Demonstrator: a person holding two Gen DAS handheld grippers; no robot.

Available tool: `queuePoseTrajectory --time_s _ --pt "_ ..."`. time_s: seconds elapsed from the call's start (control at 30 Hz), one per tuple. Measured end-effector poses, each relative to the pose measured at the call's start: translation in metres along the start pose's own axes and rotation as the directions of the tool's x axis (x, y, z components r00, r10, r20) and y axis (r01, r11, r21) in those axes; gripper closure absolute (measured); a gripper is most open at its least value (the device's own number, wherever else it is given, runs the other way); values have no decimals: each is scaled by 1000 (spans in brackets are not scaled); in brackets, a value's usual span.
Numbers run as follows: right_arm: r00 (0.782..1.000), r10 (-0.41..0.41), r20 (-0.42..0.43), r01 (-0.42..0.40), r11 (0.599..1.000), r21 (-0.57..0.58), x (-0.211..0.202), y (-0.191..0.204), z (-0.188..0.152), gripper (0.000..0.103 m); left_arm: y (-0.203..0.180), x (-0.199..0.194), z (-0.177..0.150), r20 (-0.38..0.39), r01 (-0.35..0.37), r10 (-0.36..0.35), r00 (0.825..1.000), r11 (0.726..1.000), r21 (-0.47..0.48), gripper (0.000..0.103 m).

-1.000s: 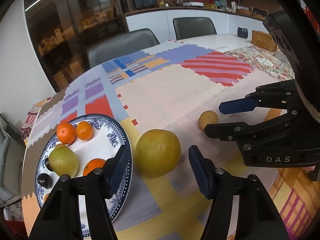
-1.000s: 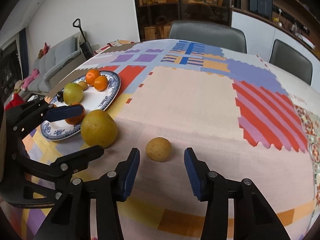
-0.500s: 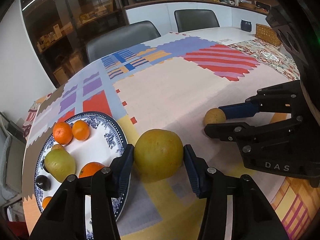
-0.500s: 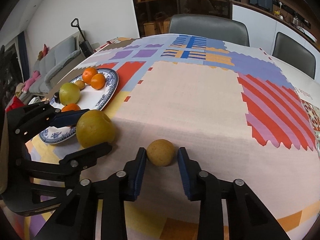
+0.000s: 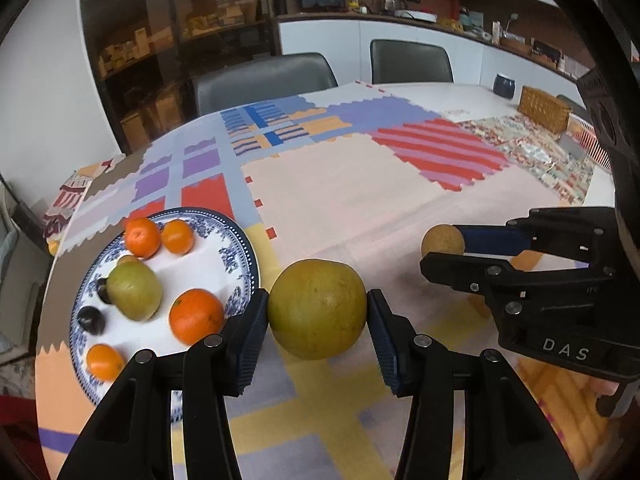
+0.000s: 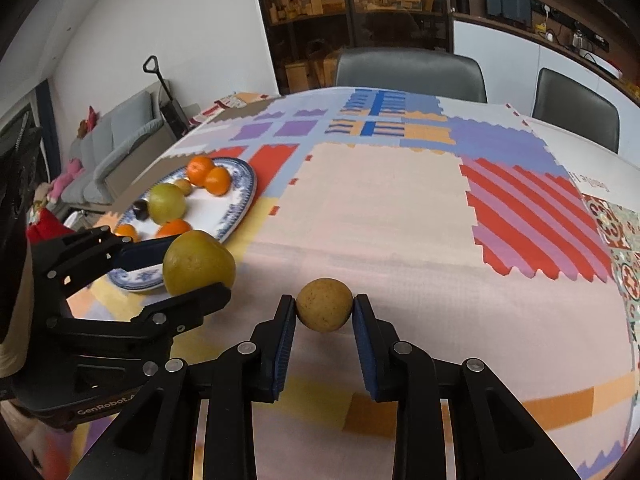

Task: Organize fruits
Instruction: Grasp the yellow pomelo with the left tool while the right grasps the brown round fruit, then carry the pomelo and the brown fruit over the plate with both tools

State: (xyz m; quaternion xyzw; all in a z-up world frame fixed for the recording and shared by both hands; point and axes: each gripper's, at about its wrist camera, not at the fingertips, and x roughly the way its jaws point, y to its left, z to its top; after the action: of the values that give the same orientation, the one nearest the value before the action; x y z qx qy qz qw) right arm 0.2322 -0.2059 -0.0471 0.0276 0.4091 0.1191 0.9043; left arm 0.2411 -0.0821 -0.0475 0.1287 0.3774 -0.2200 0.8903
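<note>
My left gripper has its jaws pressed against both sides of a large yellow-green fruit — just beside the blue-patterned plate of oranges. My right gripper has its jaws clamped tight on a small tan fruit. Both fruits sit over the patchwork-covered tabletop — whether lifted clear I cannot tell.
</note>
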Motion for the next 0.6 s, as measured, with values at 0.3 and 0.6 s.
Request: queuePoseTrajectory --time_s 0.3,0.6 --pt "999 25 44 -26 1000 8 -34 19 -6 72 2 -45 -13 60 -24 29 998 997 -69 55" --pt "996 47 76 -45 999 -23 -58 47 -8 72 15 -81 -34 78 -55 67 995 988 -148 55"
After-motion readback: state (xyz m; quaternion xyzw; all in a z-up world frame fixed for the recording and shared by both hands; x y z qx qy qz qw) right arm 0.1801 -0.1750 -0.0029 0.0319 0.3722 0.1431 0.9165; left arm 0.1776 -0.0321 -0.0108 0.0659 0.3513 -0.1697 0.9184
